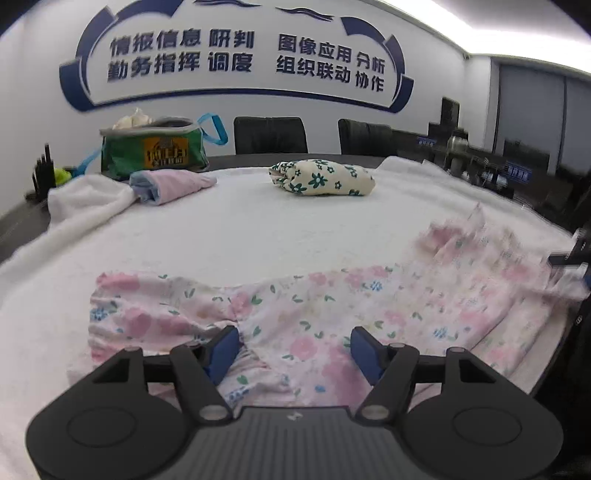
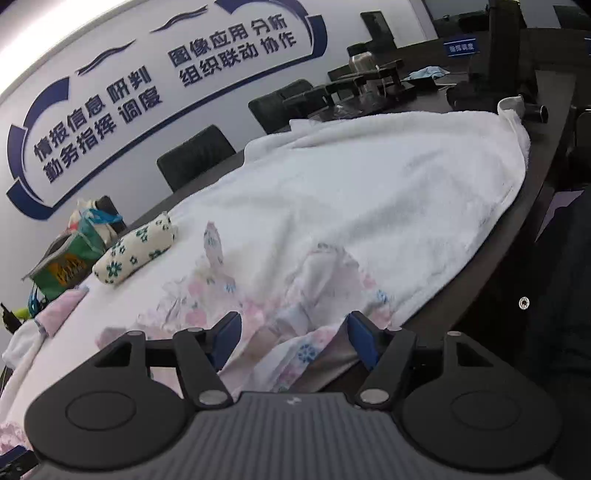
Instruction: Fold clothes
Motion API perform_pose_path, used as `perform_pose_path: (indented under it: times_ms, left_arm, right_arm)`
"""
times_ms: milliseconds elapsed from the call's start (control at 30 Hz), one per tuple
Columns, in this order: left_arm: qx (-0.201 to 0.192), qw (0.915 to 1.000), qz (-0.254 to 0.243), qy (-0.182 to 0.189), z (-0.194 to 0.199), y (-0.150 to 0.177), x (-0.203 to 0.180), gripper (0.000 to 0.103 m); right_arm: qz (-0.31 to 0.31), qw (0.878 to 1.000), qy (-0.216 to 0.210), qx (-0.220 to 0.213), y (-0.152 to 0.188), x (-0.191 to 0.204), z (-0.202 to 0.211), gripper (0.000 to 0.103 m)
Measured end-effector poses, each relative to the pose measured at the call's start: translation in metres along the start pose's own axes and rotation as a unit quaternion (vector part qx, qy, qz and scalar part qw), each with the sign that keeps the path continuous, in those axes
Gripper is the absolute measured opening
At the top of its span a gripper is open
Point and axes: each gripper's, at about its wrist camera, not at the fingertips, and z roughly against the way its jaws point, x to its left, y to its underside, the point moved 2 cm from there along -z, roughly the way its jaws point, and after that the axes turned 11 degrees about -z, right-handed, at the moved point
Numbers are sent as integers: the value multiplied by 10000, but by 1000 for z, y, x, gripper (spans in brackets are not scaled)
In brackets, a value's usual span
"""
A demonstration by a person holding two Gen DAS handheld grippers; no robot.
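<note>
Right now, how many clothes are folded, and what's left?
Two look done: a green-flowered cream bundle and a pink-and-blue folded cloth sit at the far side of the white towel. The pink floral garment lies spread out, unfolded. The left gripper and right gripper are open over it.

1. A white wall (image 1: 240,99) is displaying large blue Chinese lettering (image 1: 243,55).
2. Black office chairs (image 1: 271,134) are standing behind the dark table (image 2: 480,258).
3. Bright ceiling light (image 1: 517,22) is glaring overhead.
</note>
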Motion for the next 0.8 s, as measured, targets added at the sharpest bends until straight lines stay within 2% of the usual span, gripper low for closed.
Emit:
perform_pose_path:
  times_ms: [67, 167, 200, 267, 367, 500, 533, 567, 600, 667, 733, 800]
  left_arm:
    - [-46, 9999, -119, -67, -1, 3, -4, 68]
    - [-116, 9999, 28, 22, 0, 8, 0, 69]
    - [-145, 9999, 49, 43, 0, 9, 2, 70]
    - [-182, 9998, 25, 22, 1, 11, 2, 70]
    - [-188, 9998, 20, -23, 2, 11, 1, 70]
    - [-190, 9998, 64, -25, 2, 11, 2, 70]
    - [-193, 9998, 79, -18, 2, 12, 2, 70]
    - [-193, 9998, 89, -14, 2, 12, 2, 70]
    - [-188, 9998, 87, -17, 2, 12, 2, 71]
    - [-174, 9998, 59, -34, 2, 12, 1, 71]
    - [-160, 9999, 20, -55, 2, 12, 0, 71]
    - [-157, 9999, 33, -50, 2, 11, 1, 71]
  right_arm:
    - [91, 9998, 74, -161, 0, 0, 7, 65]
    - [53, 9998, 135, -114, -2, -2, 1, 63]
    - [11, 10000, 49, -69, -2, -2, -2, 43]
    - [247, 9996, -129, -108, -1, 7, -6, 17]
    - [973, 9947, -342, 52, 8, 41, -14, 9]
    - [1945, 9784, -631, 291, 21, 88, -25, 8]
    - [2186, 9727, -702, 351, 24, 99, -27, 9]
    - [2424, 9662, -773, 410, 27, 111, -30, 14]
    - [2661, 9591, -844, 469, 31, 122, -32, 31]
    - [3130, 9429, -982, 586, 37, 145, -38, 52]
    - [3589, 9240, -1118, 701, 44, 168, -43, 54]
    - [3319, 9265, -1543, 871, 14, 169, -34, 71]
